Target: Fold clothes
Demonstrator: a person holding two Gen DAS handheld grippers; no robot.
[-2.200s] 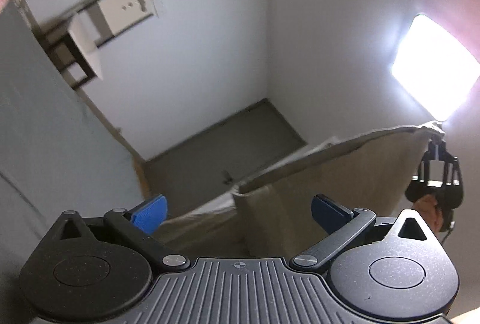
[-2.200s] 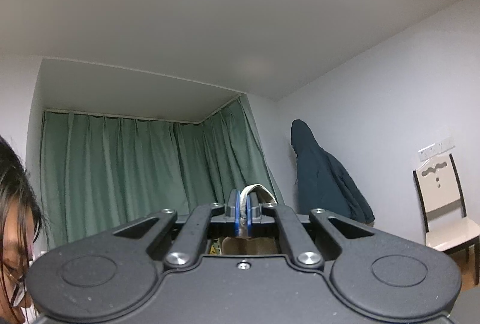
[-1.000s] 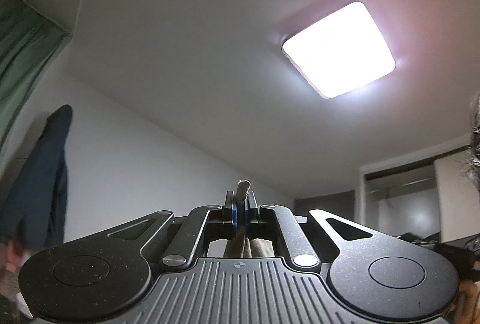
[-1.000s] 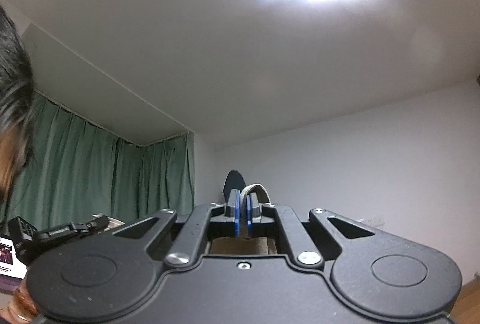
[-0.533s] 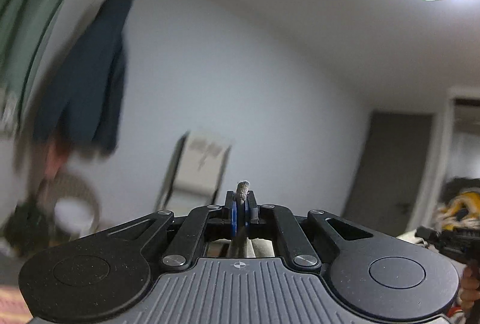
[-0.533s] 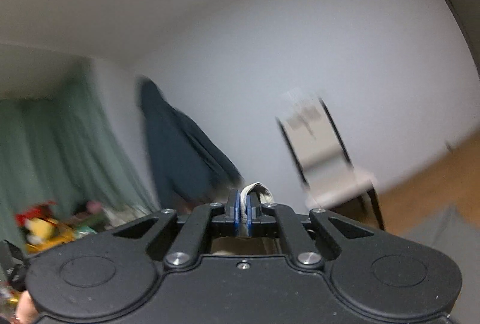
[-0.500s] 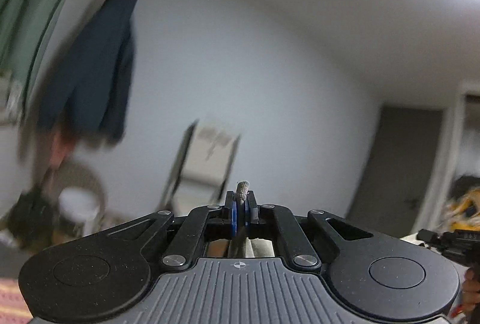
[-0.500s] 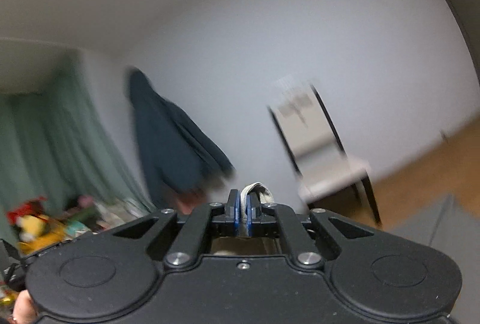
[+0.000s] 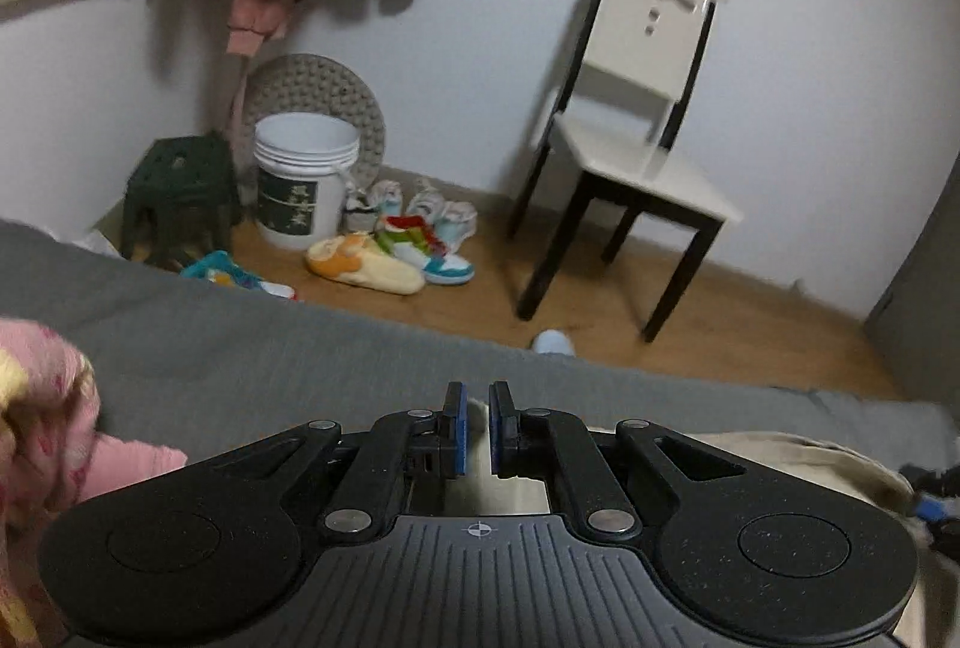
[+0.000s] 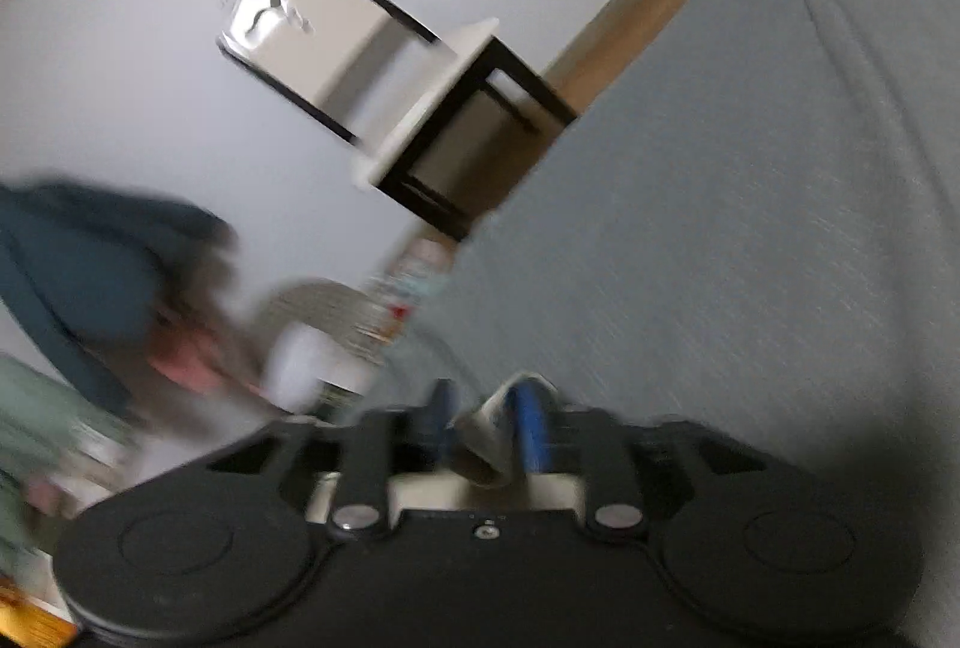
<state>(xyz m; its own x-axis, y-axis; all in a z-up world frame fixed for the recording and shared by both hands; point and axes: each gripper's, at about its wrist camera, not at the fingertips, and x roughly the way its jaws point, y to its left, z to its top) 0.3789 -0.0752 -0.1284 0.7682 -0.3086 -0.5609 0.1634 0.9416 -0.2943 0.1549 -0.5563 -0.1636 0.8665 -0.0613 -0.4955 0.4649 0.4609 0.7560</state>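
Observation:
The beige garment (image 9: 780,459) lies on the grey bed (image 9: 252,348), spreading right from under my left gripper (image 9: 477,429). That gripper's blue pads stand a small gap apart, with pale cloth showing below the gap and nothing pinched. In the blurred right wrist view my right gripper (image 10: 485,423) has its blue pads wide apart. A beige garment edge (image 10: 489,429) lies loose between them, leaning on the right pad. The right gripper's tip (image 9: 933,504) shows at the far right of the left wrist view.
A pink patterned cloth (image 9: 42,420) lies on the bed at the left. Beyond the bed's far edge are a white chair (image 9: 636,132), a white bucket (image 9: 303,186), a dark stool (image 9: 177,192) and shoes (image 9: 408,252) on the wooden floor.
Both grippers have swung down from facing the ceiling and wall to the bed. Their jaws, shut on the beige garment before, have parted, and the garment now rests on the bed.

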